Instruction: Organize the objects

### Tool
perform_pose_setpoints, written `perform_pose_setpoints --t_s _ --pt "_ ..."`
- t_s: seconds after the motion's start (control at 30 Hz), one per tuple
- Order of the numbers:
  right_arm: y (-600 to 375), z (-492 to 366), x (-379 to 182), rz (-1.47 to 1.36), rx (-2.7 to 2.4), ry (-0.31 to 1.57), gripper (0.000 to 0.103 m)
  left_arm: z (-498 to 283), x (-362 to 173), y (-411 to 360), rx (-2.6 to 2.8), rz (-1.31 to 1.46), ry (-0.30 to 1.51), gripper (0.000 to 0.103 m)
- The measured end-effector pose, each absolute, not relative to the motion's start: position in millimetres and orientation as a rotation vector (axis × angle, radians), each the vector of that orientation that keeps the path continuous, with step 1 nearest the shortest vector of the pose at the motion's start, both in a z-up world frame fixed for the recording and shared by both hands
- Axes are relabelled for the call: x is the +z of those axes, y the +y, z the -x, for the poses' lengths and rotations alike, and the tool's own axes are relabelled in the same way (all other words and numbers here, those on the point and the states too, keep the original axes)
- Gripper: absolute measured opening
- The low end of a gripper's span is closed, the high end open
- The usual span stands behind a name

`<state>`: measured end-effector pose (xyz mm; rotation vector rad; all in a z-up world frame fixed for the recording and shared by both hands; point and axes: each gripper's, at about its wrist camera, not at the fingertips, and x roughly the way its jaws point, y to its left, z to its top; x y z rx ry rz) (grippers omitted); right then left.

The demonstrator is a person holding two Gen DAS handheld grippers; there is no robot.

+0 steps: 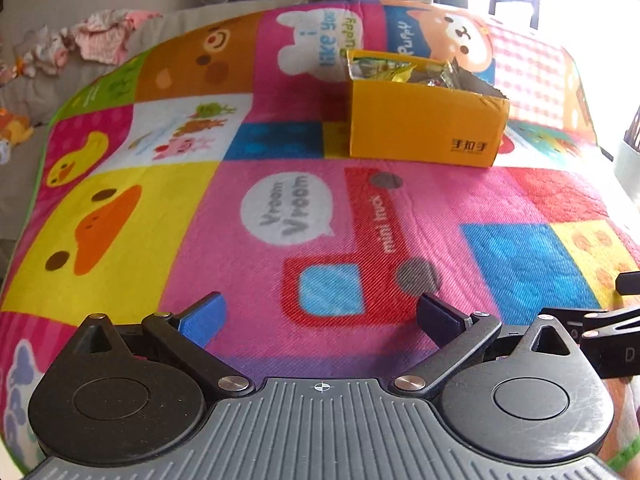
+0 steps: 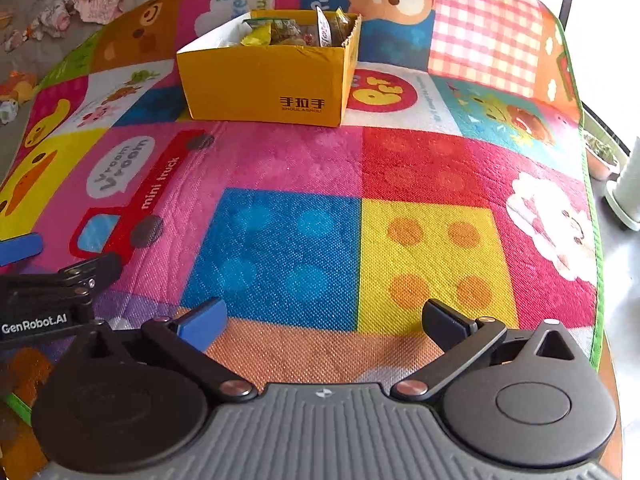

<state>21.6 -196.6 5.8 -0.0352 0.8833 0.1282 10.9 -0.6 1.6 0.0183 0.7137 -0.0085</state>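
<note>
A: Packets (image 2: 288,32) all sit inside the yellow cardboard box (image 2: 264,84), which rests on the cartoon play mat (image 2: 288,240). Nothing loose shows near it.

B: And the tools?

A: The left gripper (image 1: 320,320) and the right gripper (image 2: 324,322) both stand spread wide and empty, on the near side of the box, well short of it.

B: Risk from here?

A: My guess: the heap stands above the box's torn far rim (one packet pokes up), so a careless nudge against the box could spill them. The soft mat may also let the box slide.
</note>
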Motion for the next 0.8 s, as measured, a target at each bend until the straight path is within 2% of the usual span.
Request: perform_pose_setpoints --t_s 0.23,0.4,0.8 --pt "-205.3 -37.0 3.6 0.008 0.077 0.823 0.103 -6.7 -1.2 -13.0 0.005 -0.023 0.675 0.103" --pt "-210.9 -24.0 -8.3 0.028 0.098 0.68 0.103 -8.4 -1.6 -13.9 0.014 -0.028 0.671 0.103" --pt "-212.3 -25.0 -9.8 0.02 0.131 0.673 0.103 -11.7 -2.4 -16.4 0.034 -0.018 0.673 0.103"
